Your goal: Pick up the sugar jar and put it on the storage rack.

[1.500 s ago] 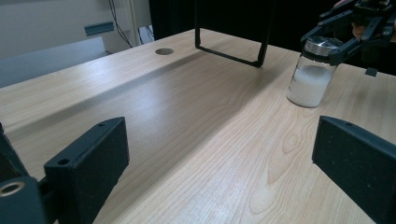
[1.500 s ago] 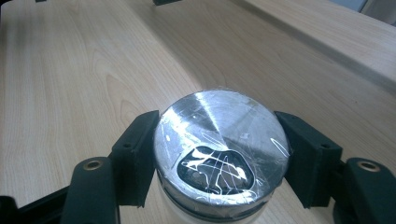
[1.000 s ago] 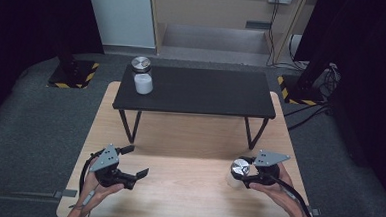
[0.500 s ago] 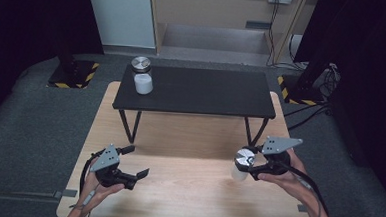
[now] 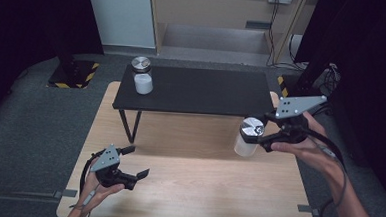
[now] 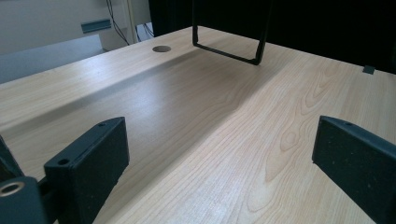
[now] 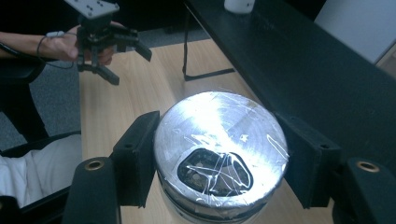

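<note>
A white jar with a shiny silver lid (image 5: pixel 247 136) hangs in the air above the wooden table (image 5: pixel 202 189), near the right end of the low black bench (image 5: pixel 197 91). My right gripper (image 5: pixel 255 137) is shut on this jar (image 7: pixel 220 154), one jaw on each side of its lid. A second jar (image 5: pixel 142 76) of the same kind stands on the bench's left end. My left gripper (image 5: pixel 137 161) rests low over the table's front left, open, with bare wood (image 6: pixel 224 140) between its jaws. The left gripper (image 7: pixel 128 46) is also seen far off in the right gripper view.
The black bench stands on thin metal legs (image 5: pixel 130 125) across the far half of the table. A bench leg (image 6: pixel 229 42) rises ahead of the left gripper, beside a cable hole (image 6: pixel 161 48). Grey floor surrounds the table. A yellow-black striped base (image 5: pixel 72 74) sits at far left.
My right gripper has lifted the silver-lidded jar off the table and carried it up and toward the bench's right end. The left gripper has stayed put.
</note>
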